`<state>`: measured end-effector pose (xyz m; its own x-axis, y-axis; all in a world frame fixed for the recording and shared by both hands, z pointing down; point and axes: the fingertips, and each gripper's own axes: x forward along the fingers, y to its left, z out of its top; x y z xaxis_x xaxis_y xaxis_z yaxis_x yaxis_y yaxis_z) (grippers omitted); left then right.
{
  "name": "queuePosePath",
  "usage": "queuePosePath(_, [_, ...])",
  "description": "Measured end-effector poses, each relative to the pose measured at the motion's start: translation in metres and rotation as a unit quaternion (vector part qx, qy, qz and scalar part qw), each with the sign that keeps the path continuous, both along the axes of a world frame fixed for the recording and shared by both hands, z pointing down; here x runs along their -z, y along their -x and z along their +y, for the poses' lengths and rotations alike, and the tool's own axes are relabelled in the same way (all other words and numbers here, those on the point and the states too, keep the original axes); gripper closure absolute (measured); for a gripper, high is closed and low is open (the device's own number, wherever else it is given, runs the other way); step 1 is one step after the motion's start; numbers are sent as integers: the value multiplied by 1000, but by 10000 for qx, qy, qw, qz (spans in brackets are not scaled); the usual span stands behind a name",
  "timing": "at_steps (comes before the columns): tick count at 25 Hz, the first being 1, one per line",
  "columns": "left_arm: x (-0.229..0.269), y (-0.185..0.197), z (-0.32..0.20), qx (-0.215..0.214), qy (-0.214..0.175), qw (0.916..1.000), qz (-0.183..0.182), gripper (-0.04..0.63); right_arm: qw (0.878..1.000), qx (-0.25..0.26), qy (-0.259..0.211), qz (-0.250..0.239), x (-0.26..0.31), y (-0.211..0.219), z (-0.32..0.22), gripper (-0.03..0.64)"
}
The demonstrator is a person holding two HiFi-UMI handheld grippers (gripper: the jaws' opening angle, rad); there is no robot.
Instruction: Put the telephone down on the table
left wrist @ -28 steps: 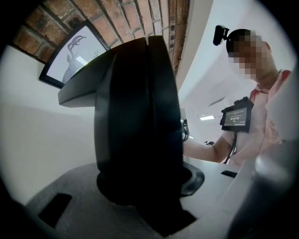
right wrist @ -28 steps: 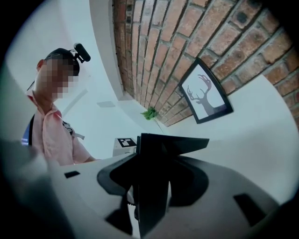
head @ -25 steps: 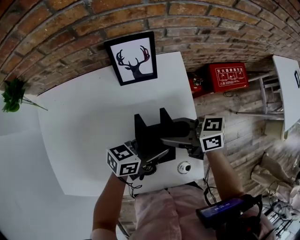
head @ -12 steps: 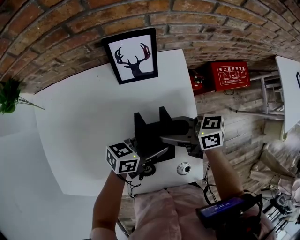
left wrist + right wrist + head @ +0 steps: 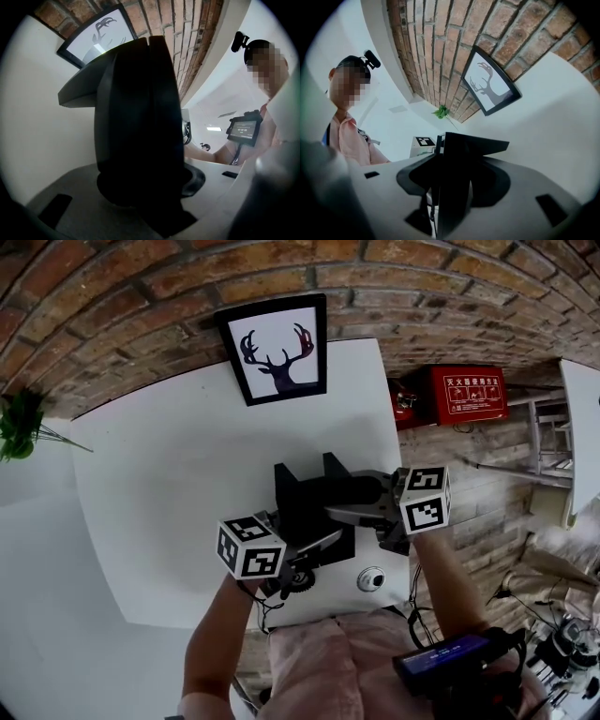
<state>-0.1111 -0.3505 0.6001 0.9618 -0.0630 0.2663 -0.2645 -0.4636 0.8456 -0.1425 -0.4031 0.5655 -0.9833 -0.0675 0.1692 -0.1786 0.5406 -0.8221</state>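
One white table (image 5: 169, 484) fills most of the head view, its far edge against a brick wall (image 5: 141, 277). A framed deer picture (image 5: 279, 350) stands at that far edge, toward the far right corner, leaning on the bricks. The black telephone (image 5: 305, 498) is at the near right corner, just in from the near edge, its two prongs pointing toward the far edge. No view shows whether its underside touches the tabletop.

Both grippers grip it. The left gripper (image 5: 309, 547) comes in from the near edge, and in its own view the dark body of the telephone (image 5: 140, 117) fills the gap with both jaws pressed against it. The right gripper (image 5: 352, 512) reaches in across the right edge, jaws clamped on a thin black part of the telephone (image 5: 459, 154).

A small round knob-like thing (image 5: 370, 578) sits at the near edge, beside the near right corner.
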Motion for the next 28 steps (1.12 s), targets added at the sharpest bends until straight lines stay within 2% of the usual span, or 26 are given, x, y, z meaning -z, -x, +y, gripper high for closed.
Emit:
queuePosePath(6, [-1, 1, -2, 14, 355, 9994, 46, 420, 9996, -74, 259, -81, -5, 1, -4, 408])
queuePosePath(13, [-2, 1, -3, 94, 492, 9987, 51, 410, 9992, -3, 370, -174, -5, 1, -5, 419])
queuePosePath(17, [0, 5, -8, 323, 561, 9979, 67, 358, 9987, 45, 440, -248, -7, 1, -3, 423])
queuePosePath(22, [2, 9, -10, 488, 287, 9983, -151, 186, 9985, 95, 423, -330, -8, 2, -2, 434])
queuePosePath(28, [-2, 30, -13, 881, 68, 9941, -624, 132, 9981, 248, 453, -338, -9, 6, 0, 446])
